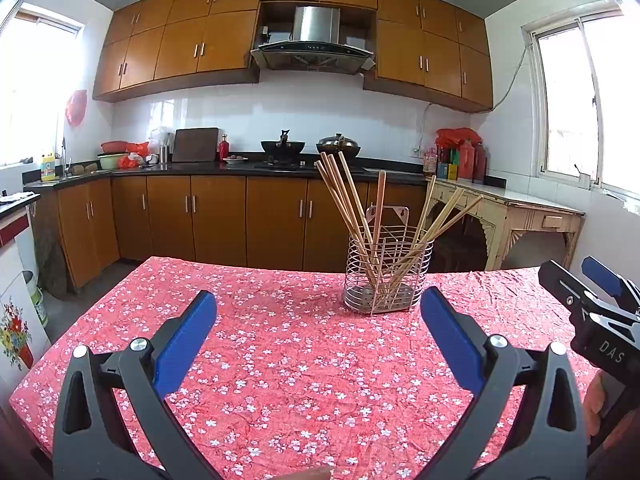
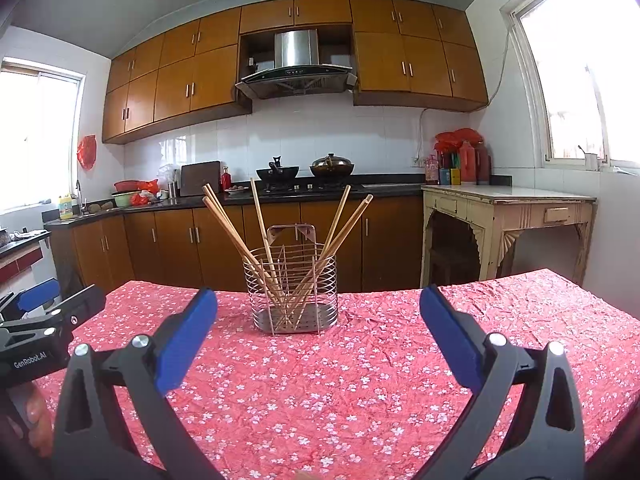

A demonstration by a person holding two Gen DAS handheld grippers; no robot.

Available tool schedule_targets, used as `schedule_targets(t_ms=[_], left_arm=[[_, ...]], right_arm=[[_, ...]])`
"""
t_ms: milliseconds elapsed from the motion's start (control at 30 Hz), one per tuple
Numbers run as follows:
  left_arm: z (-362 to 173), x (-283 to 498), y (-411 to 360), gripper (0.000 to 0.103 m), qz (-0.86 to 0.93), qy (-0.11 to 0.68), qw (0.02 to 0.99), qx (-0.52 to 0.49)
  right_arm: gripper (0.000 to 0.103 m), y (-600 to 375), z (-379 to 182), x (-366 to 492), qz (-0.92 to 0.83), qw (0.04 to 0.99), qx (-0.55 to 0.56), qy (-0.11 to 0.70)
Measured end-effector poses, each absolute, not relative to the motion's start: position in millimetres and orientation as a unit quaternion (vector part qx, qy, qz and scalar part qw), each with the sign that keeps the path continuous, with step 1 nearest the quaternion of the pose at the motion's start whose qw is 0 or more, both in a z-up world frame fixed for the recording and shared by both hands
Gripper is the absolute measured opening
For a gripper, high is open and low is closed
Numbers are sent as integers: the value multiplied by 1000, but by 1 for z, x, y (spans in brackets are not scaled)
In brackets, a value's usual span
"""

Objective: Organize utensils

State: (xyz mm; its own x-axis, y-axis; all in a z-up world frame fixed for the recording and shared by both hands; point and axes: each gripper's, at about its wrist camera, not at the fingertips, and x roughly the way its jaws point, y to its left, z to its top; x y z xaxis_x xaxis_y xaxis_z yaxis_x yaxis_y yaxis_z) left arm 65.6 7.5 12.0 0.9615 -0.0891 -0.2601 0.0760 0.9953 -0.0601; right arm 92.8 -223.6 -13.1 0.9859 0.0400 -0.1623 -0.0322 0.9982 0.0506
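Note:
A wire utensil holder (image 1: 387,278) stands on the far part of a table with a red floral cloth (image 1: 280,360). Several wooden chopsticks (image 1: 344,196) lean in it, fanned left and right. It also shows in the right wrist view (image 2: 294,290), with the chopsticks (image 2: 236,226) sticking out. My left gripper (image 1: 318,320) is open and empty, held above the cloth, short of the holder. My right gripper (image 2: 318,320) is open and empty too, at about the same distance. Each gripper shows at the edge of the other's view: the right one (image 1: 592,300), the left one (image 2: 48,308).
Behind the table runs a kitchen counter (image 1: 240,168) with brown cabinets, two woks (image 1: 283,146) and a cutting board. A cream side table (image 2: 508,216) stands at the right wall under a window. The table edge lies near on the left (image 1: 24,384).

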Motion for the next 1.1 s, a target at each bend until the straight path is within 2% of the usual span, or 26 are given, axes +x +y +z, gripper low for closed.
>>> schedule_targets(t_ms=[1100], left_arm=[[14,66,4,101,-44,134,990,-26]], right_arm=[[99,-221,-15,92,23,996,31,85]])
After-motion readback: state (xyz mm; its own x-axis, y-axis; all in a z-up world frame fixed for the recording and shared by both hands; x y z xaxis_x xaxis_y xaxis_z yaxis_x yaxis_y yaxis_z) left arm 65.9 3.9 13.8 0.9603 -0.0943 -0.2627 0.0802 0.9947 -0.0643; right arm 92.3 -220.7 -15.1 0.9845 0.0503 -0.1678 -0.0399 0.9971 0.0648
